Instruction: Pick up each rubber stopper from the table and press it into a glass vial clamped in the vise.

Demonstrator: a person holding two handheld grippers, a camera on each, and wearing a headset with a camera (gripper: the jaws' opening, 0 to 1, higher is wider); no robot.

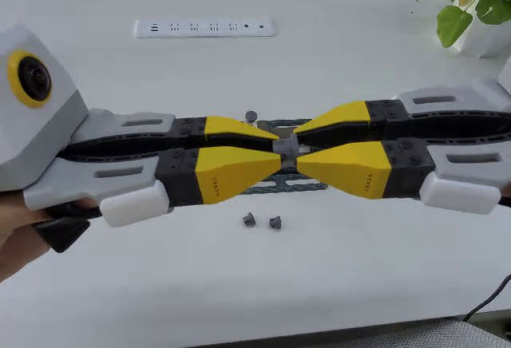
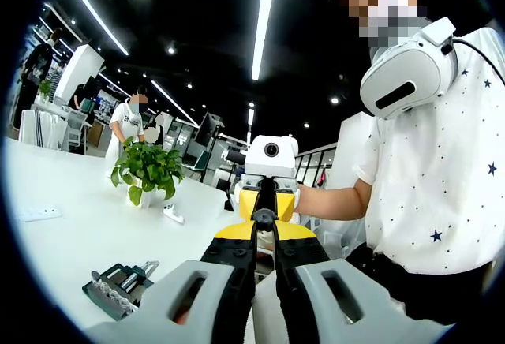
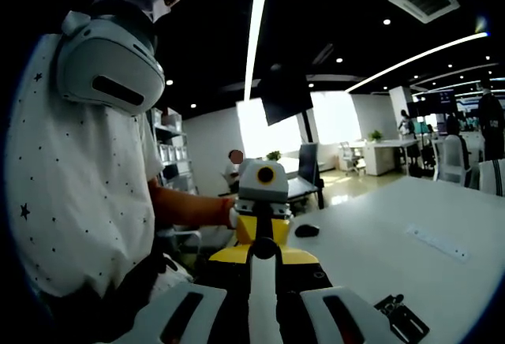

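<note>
My left gripper comes in from the left and my right gripper from the right, and their yellow tips meet nose to nose. Both sets of jaws are shut, pinching a small dark grey rubber stopper between the tips. The same stopper shows at the jaw tips in the left gripper view, and the stopper in the right gripper view. The dark vise lies on the table just beneath the tips; the vise carries a row of vials. Two loose stoppers lie in front of it, one stopper behind.
A white power strip lies at the back of the white table. A potted plant stands at the back right corner. The person holding the grippers, in a headset, stands close to the table edge.
</note>
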